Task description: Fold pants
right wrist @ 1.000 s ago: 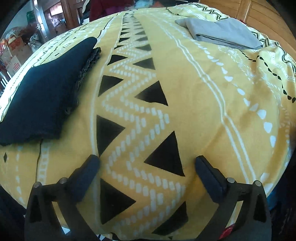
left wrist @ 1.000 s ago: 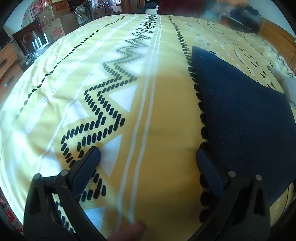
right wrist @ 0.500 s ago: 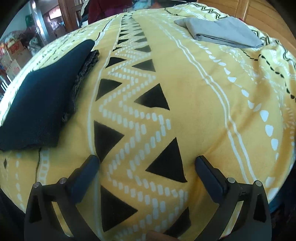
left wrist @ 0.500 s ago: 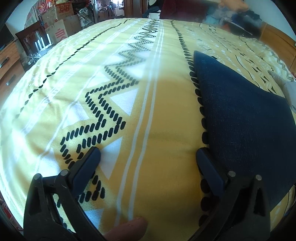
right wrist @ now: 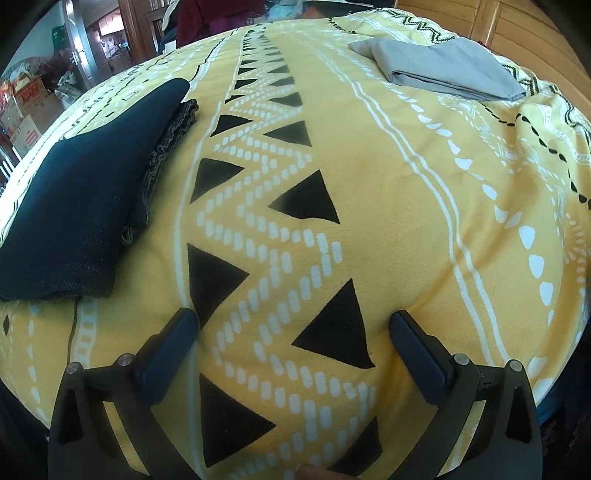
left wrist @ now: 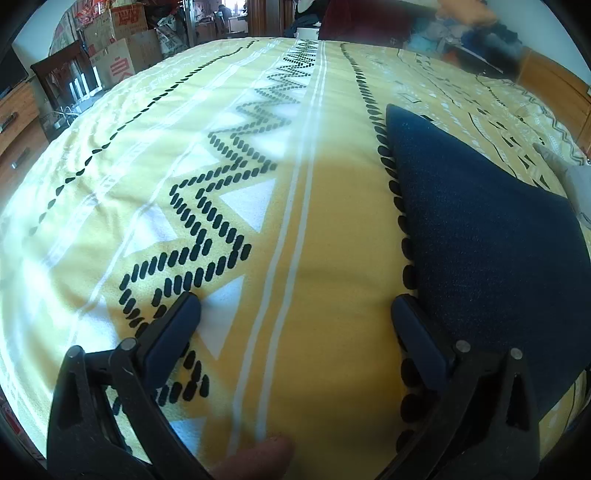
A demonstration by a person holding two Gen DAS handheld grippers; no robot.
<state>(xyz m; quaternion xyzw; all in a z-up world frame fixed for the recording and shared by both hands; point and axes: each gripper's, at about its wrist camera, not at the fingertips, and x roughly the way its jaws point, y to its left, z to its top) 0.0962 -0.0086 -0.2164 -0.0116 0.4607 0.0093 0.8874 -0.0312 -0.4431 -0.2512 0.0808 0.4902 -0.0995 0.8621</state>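
The dark navy pants (left wrist: 487,243) lie folded flat on the yellow patterned bedspread (left wrist: 332,206), at the right of the left wrist view. In the right wrist view the same pants (right wrist: 81,206) lie at the left as a folded stack with a rough hem edge showing. My left gripper (left wrist: 295,306) is open and empty, just left of the pants, its right finger beside their edge. My right gripper (right wrist: 293,323) is open and empty above the bedspread (right wrist: 369,177), to the right of the pants.
A folded grey cloth (right wrist: 439,70) lies at the far right of the bed. Wooden bed frame (right wrist: 491,22) runs behind it. Cardboard boxes (left wrist: 118,62), a dark chair (left wrist: 62,77) and a wooden dresser (left wrist: 14,125) stand left of the bed.
Both grippers stay open and have shifted slightly over the bed. The pants have not moved.
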